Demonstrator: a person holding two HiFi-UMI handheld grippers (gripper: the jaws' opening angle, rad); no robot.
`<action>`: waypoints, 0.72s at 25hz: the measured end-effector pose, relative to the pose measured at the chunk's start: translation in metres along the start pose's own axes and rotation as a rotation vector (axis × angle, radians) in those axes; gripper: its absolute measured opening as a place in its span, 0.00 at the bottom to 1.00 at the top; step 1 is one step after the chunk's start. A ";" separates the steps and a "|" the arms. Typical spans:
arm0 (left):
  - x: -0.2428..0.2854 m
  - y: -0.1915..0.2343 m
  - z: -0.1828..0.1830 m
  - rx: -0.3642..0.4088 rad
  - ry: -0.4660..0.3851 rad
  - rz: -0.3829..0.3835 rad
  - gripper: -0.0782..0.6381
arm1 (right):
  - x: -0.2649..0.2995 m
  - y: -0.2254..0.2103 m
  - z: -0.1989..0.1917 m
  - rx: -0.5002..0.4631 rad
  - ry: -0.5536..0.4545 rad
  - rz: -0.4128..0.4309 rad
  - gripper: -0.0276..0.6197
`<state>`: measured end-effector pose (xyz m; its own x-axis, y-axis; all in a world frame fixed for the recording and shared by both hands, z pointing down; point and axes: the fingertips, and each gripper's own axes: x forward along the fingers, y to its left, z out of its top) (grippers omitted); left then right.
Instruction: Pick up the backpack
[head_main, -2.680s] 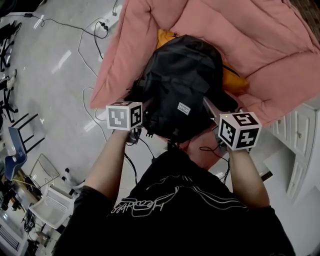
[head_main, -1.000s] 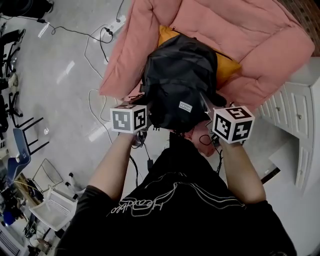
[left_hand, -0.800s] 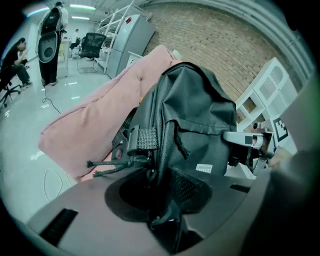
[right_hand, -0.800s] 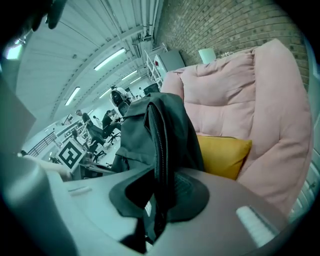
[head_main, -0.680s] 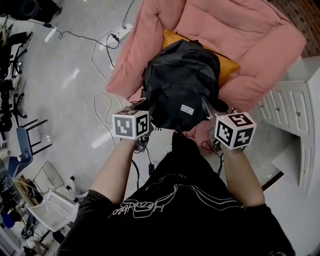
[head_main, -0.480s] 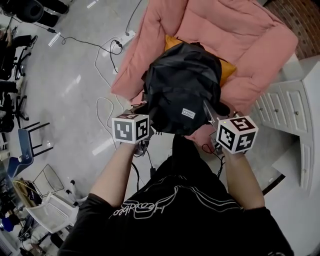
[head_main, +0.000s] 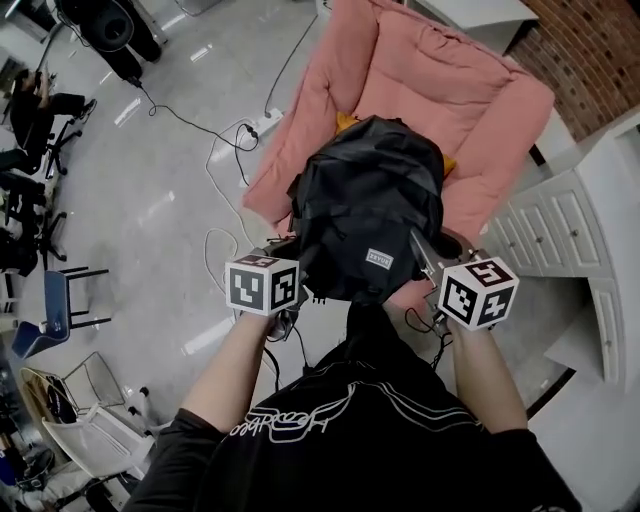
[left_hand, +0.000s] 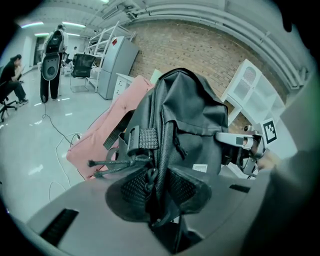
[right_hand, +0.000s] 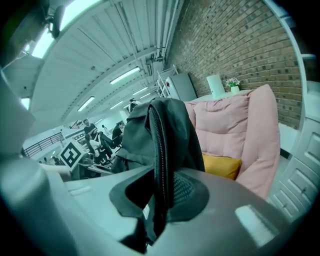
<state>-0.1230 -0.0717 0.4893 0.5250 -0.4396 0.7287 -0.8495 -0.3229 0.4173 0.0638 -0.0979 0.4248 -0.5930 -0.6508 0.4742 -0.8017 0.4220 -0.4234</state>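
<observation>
The backpack is clamped by the left hand-held gripper (9 o'clock) and right hand-held gripper (3 o'clock); both should be raised evenly.

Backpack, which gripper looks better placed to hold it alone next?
Left, probably: the left gripper clamps the backpack at its zipper seam, right under a webbing strap; the right gripper pinches only a zipper edge.

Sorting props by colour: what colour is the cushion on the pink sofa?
Yellow-orange cushion, best in the right gripper view.
</observation>
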 end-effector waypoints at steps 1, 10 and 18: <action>-0.007 -0.004 0.001 -0.002 -0.010 -0.004 0.24 | -0.006 0.005 0.003 -0.004 -0.010 0.004 0.13; -0.070 -0.038 0.003 0.037 -0.087 -0.038 0.24 | -0.060 0.053 0.027 -0.038 -0.092 0.038 0.13; -0.109 -0.055 0.001 0.059 -0.135 -0.070 0.24 | -0.090 0.088 0.041 -0.085 -0.146 0.048 0.13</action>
<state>-0.1335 -0.0068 0.3858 0.5883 -0.5216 0.6179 -0.8082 -0.4037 0.4287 0.0503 -0.0281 0.3129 -0.6184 -0.7107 0.3354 -0.7800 0.5028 -0.3726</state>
